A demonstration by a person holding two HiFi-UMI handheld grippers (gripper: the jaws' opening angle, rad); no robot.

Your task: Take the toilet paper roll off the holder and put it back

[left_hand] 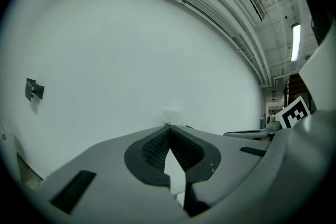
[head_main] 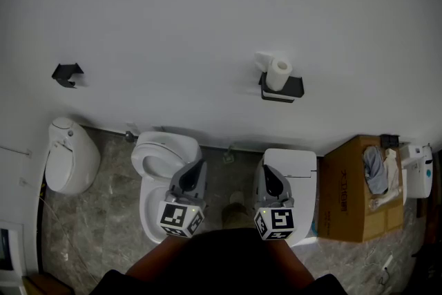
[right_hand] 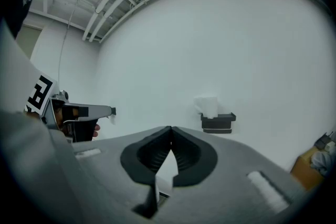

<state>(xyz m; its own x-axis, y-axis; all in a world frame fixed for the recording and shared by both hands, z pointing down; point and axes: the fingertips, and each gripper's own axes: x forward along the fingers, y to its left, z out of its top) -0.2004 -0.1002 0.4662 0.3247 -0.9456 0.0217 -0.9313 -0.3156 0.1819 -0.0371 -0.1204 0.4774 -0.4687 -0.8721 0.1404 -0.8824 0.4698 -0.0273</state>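
Observation:
A white toilet paper roll [head_main: 279, 72] stands on a black wall holder [head_main: 283, 89] on the white wall, right of centre in the head view. Both grippers hang low near the person's body, well short of the wall. The left gripper [head_main: 196, 168] is shut with nothing between its jaws, and its tips meet [left_hand: 168, 126]. Beside it, the right gripper [head_main: 268, 173] is also shut and empty [right_hand: 170, 128]. In the right gripper view the roll [right_hand: 208, 105] and holder [right_hand: 219, 123] lie ahead, slightly right of the jaws. A little white of the roll [left_hand: 172, 114] peeks over the left jaw tips.
A second, empty black holder [head_main: 67, 74] is on the wall at far left. Below the grippers stand a white toilet [head_main: 163, 153] and a white toilet with a closed lid [head_main: 298, 166]. A white bin-like unit [head_main: 69, 157] sits at left, an open cardboard box [head_main: 351, 198] at right.

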